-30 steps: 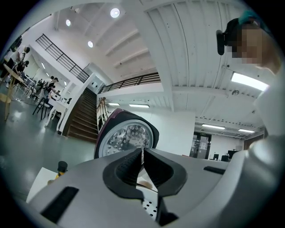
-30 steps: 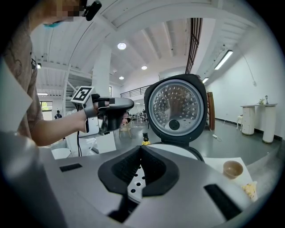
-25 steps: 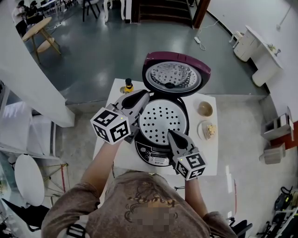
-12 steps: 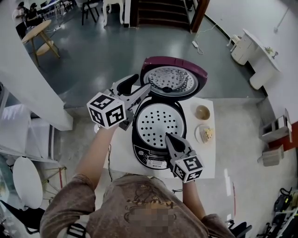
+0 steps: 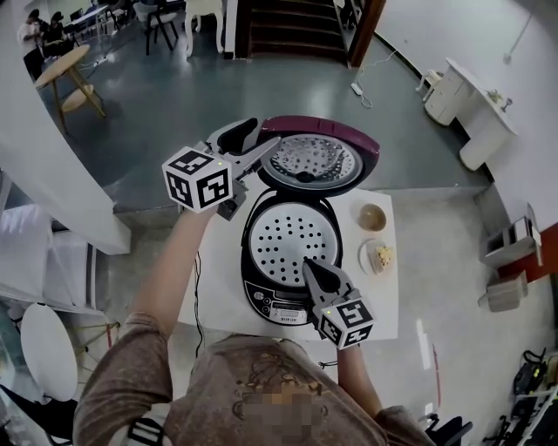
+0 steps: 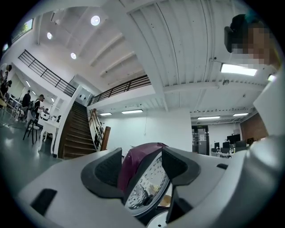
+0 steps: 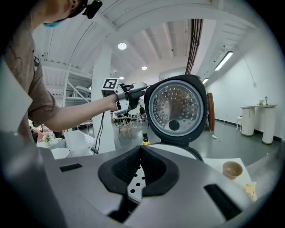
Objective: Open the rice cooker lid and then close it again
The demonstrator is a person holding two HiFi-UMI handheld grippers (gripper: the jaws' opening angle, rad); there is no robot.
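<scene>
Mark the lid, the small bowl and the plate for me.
lid (image 5: 311,162), head view, middle of its metal inner face.
bowl (image 5: 372,218), head view, its inside.
plate (image 5: 364,259), head view, bare left rim.

Right hand-held gripper (image 5: 308,265) partly hides rice cooker's (image 5: 288,228) front panel (image 5: 279,307).

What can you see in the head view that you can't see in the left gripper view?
Only the head view shows the right tongs, shut above the front of the rice cooker, the cooker's control panel, the white table and the person's brown shirt. Only the left gripper view shows the ceiling lights and the balcony railing high up. Both views show the open purple lid standing up, and the staircase behind it.
</scene>
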